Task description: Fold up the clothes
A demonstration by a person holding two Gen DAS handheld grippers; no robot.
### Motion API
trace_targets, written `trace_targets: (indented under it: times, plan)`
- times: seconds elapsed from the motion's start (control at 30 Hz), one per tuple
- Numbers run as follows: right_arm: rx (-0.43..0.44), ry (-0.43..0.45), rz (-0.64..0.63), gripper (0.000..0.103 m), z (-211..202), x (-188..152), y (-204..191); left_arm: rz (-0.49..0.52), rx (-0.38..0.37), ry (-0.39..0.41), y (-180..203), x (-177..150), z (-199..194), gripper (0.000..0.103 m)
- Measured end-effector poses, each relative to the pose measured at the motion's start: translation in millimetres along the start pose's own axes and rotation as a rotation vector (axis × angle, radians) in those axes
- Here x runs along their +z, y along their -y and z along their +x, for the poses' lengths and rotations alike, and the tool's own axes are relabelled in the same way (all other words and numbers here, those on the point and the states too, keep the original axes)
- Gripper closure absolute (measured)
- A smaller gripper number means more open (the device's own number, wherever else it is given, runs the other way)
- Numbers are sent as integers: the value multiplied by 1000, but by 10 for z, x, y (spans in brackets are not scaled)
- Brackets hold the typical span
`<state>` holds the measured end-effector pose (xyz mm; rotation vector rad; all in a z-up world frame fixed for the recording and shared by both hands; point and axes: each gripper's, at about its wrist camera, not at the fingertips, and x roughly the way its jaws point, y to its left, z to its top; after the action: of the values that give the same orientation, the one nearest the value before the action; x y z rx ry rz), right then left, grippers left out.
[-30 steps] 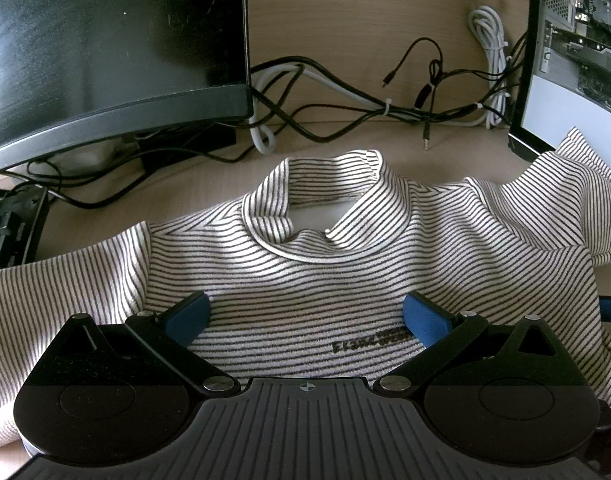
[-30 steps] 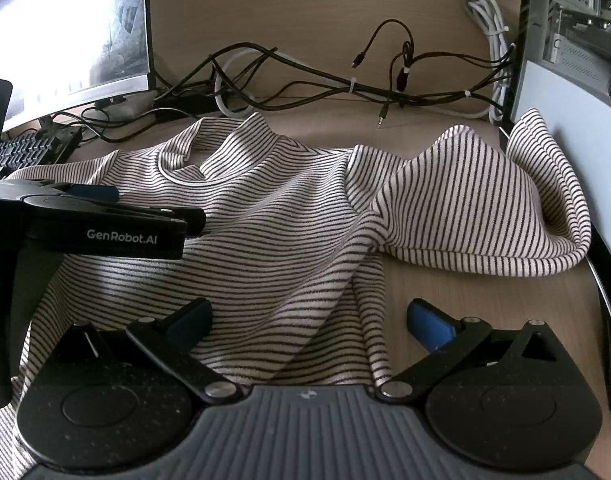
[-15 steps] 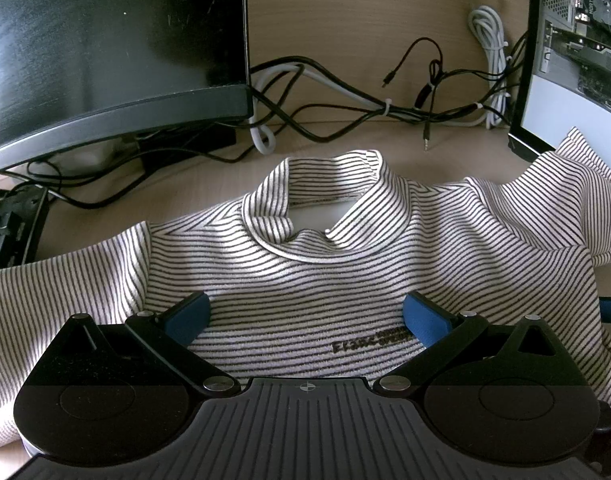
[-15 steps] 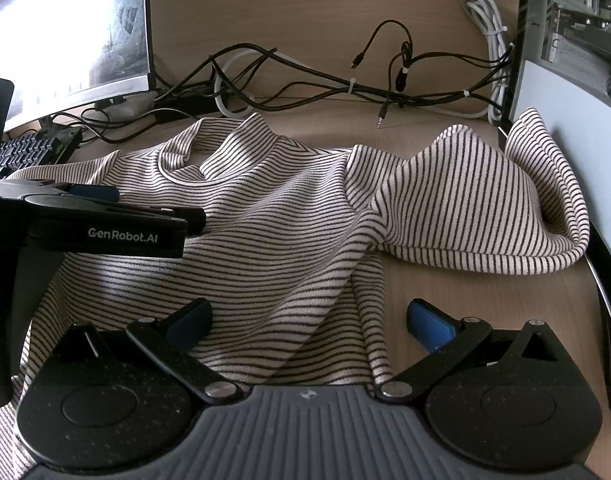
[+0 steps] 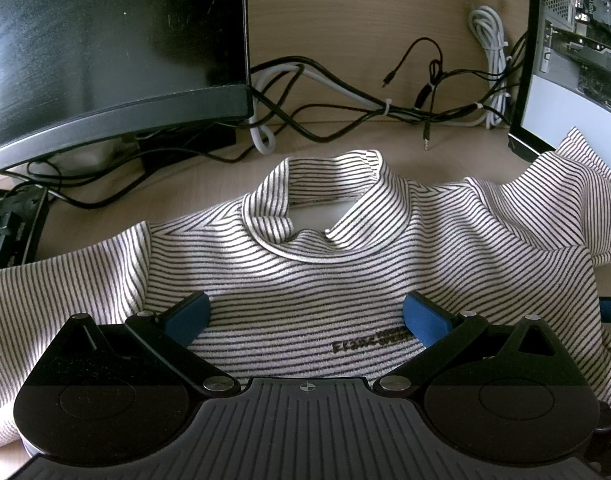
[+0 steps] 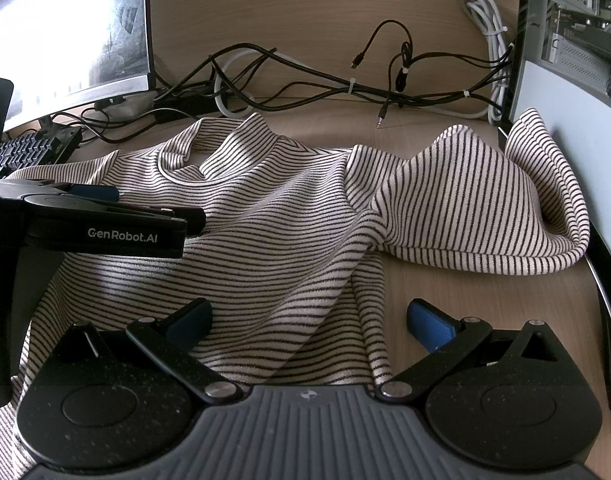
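A white top with thin black stripes (image 5: 305, 276) lies spread on the wooden desk, its high collar (image 5: 321, 200) pointing away from me. Small dark lettering (image 5: 369, 342) sits on the chest. My left gripper (image 5: 305, 318) hovers open over the chest, blue pads wide apart, nothing between them. In the right wrist view the same top (image 6: 281, 240) shows its right sleeve (image 6: 477, 208) bunched up against the computer case. My right gripper (image 6: 307, 322) is open above the top's right side edge. The left gripper's body (image 6: 105, 224) shows side-on at the left.
A curved monitor (image 5: 105, 48) stands at the back left, a keyboard (image 5: 5, 232) beside it. Tangled black and white cables (image 5: 365, 104) run along the back wall. A computer case (image 5: 577, 40) blocks the right side. Bare desk (image 6: 485, 292) lies under the right gripper's right finger.
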<state>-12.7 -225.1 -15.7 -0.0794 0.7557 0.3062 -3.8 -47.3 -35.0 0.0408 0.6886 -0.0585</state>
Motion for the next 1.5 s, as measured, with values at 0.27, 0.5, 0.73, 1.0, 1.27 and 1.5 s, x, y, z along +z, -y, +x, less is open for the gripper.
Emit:
trace_targets:
  times: [0.27,0.5,0.73,1.0,1.27,1.5]
  plan:
    - [1,1,1,0,-3,-3,7,-1,2,0,-26,-1,-4,0]
    - [1,0,2,0,-6,-6,8,-1,2,0,-35,-2,-4,0]
    - [-3,-5,1,0,-1,4,0,6,-10,0,-26,17,19,0]
    - [-3,-1,0,0,-5,-10,-6,16,-18,1,15,34,40,0]
    - [0,-5,-7,0,-4,-6,-21,10,-22,0,39,48,86,0]
    - [15,-10,29,0,-49,30,75,-86,-179,-162,-147,268,2,0]
